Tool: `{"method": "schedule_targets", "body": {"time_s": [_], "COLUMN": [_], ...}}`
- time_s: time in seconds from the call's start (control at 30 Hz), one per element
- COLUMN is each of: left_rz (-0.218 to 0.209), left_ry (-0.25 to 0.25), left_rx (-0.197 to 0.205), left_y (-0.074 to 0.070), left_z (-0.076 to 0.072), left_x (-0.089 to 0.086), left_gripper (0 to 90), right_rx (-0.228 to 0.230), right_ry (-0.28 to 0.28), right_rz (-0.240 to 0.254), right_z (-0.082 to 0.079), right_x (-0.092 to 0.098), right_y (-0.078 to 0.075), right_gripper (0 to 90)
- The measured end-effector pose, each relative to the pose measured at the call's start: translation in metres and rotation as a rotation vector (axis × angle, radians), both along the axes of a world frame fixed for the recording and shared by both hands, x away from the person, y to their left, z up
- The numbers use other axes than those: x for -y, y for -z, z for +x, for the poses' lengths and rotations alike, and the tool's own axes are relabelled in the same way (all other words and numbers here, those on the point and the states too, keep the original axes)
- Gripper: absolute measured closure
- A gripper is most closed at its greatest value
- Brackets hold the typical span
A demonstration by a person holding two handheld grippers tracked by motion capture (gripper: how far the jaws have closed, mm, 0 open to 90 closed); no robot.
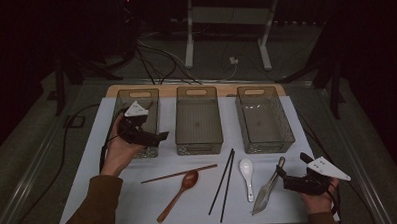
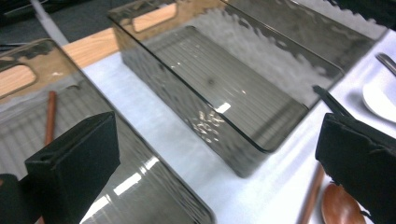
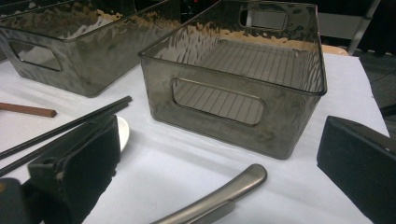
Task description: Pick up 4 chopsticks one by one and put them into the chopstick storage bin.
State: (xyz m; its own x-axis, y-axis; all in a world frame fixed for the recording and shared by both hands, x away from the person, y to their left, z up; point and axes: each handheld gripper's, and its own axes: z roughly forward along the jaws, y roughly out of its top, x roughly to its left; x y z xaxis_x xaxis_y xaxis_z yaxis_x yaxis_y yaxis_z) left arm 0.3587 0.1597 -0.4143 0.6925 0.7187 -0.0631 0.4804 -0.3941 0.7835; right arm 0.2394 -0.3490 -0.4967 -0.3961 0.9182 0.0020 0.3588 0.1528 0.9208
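Two claws point(image 1: 160, 137) point(image 1: 281, 173) gape empty over white-covered table point(image 1: 139, 204); dark room.

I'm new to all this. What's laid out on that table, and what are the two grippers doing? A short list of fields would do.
Bins: three clear bins in a row, left bin, middle bin, right bin
In left bin: one brown chopstick
On the cloth: brown chopstick, wooden spoon, black chopsticks, white spoon, metal scoop
Left gripper: open, empty, over the left bin's near end
Right gripper: open, by the scoop's handle
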Motion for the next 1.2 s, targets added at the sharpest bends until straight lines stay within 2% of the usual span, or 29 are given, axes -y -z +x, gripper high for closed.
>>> {"method": "schedule_targets", "body": {"time_s": [0.23, 0.43, 0.57, 0.7, 0.8, 0.87, 1.0, 1.07, 1.2], "left_rz": [0.012, 0.058, 0.071, 0.098, 0.111, 0.110, 0.141, 0.132, 0.168], "left_ry": [0.062, 0.151, 0.193, 0.214, 0.229, 0.240, 0.241, 0.247, 0.259], "left_rx": [-0.014, -0.036, -0.043, -0.051, -0.041, -0.051, -0.065, -0.073, -0.104], "left_y": [0.014, 0.027, 0.033, 0.038, 0.042, 0.044, 0.052, 0.056, 0.068], "left_z": [-0.014, -0.024, -0.031, -0.035, -0.038, -0.039, -0.039, -0.040, -0.040], "left_x": [0.013, 0.027, 0.036, 0.043, 0.045, 0.046, 0.048, 0.048, 0.053], "left_gripper": [0.9, 1.8, 1.8, 1.8, 5.8, 7.4, 8.7, 15.2, 16.3], "right_rx": [0.000, 0.000, 0.001, 0.001, 0.006, 0.005, 0.000, 0.002, 0.000], "right_ry": [-0.001, 0.000, -0.001, 0.000, -0.002, -0.002, -0.002, -0.002, -0.001], "right_rz": [-0.001, -0.001, -0.003, 0.001, -0.002, -0.003, -0.003, -0.004, -0.001], "right_z": [0.000, 0.000, 0.000, 0.000, -0.001, 0.000, 0.000, 0.000, 0.000], "right_x": [0.000, 0.000, 0.000, 0.001, 0.001, 0.001, 0.000, 0.000, 0.000], "right_y": [0.000, 0.000, 0.000, 0.000, -0.001, -0.001, 0.000, 0.000, 0.000], "right_gripper": [0.0, 0.0, 0.0, 0.0, 0.0, 0.0, 0.0, 0.0, 0.0]}}
